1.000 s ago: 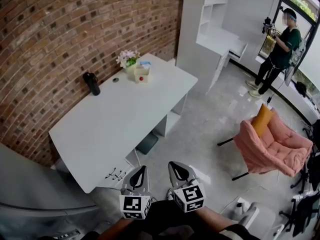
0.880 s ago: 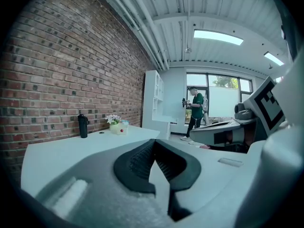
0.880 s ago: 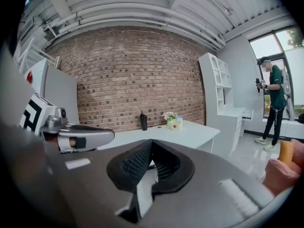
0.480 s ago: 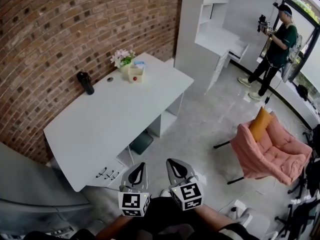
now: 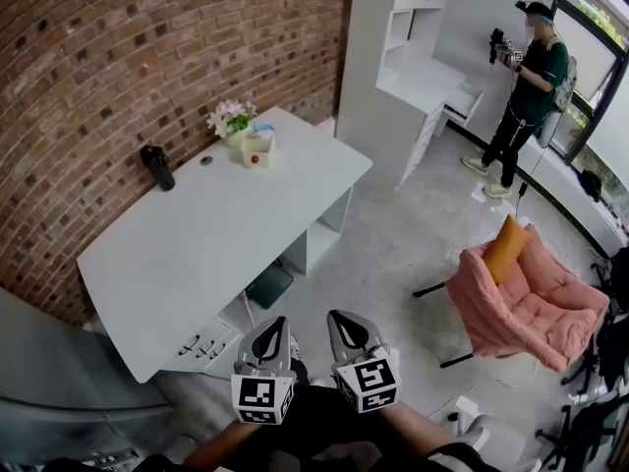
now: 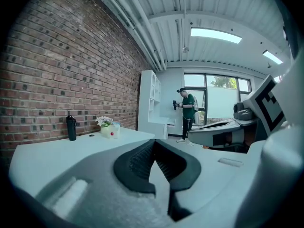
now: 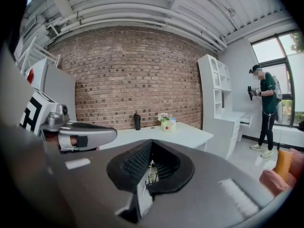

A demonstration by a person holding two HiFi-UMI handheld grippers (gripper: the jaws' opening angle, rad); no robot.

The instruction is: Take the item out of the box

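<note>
A small cream box [image 5: 257, 149] with a red item showing at its front stands at the far end of the white desk [image 5: 197, 254], beside a pot of flowers [image 5: 227, 119]. Both grippers hang low in front of me, well short of the desk and over the floor. My left gripper [image 5: 276, 328] is shut and holds nothing. Close beside it, my right gripper [image 5: 346, 324] is shut and also holds nothing. The box [image 6: 110, 132] shows far off in the left gripper view, and the box [image 7: 167, 124] shows just as far off in the right gripper view.
A black bottle [image 5: 155, 166] and a small dark disc [image 5: 205, 161] sit on the desk by the brick wall. A pink armchair [image 5: 526, 298] stands at the right. A person [image 5: 526, 91] stands by the white shelving [image 5: 413, 77]. Grey floor lies between me and the desk.
The view has swung a little: the desk and box now sit further left in the frame. The person at the back has stepped left. Both grippers stay shut, side by side.
</note>
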